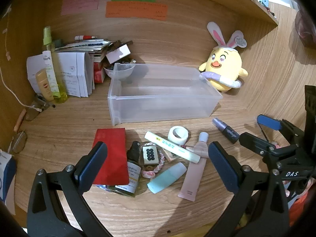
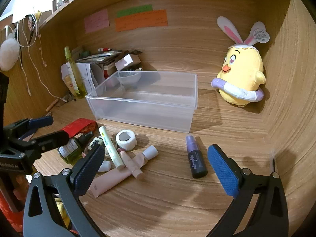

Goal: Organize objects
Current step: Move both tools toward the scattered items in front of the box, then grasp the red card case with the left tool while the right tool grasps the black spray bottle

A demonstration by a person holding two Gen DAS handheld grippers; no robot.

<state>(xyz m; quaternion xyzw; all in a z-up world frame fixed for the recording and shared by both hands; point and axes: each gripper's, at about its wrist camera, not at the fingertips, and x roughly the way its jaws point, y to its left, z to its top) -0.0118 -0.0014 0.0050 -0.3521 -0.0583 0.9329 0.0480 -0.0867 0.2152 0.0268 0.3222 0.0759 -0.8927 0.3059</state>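
A clear plastic box (image 1: 164, 92) sits in the middle of the wooden counter (image 1: 65, 126), and nothing lies inside it. In front of the box, low in the frame, is a pile of small things: a red envelope (image 1: 111, 156), a white roll of tape (image 1: 178, 135), a long white tube (image 1: 171, 147), a pink tube (image 1: 194, 172), a light blue tube (image 1: 166, 177), a dark dropper bottle (image 1: 131, 174) and a tile with black dots (image 1: 150, 155). A purple spray bottle (image 2: 195, 163) lies alone to the right of the pile. The left gripper (image 1: 158, 162) is spread wide above the pile and holds nothing. The right gripper (image 2: 156, 169) is spread wide too, with the purple spray bottle between its fingers but not touched. A yellow chick toy (image 2: 242, 79) with bunny ears stands at the right, beside the box.
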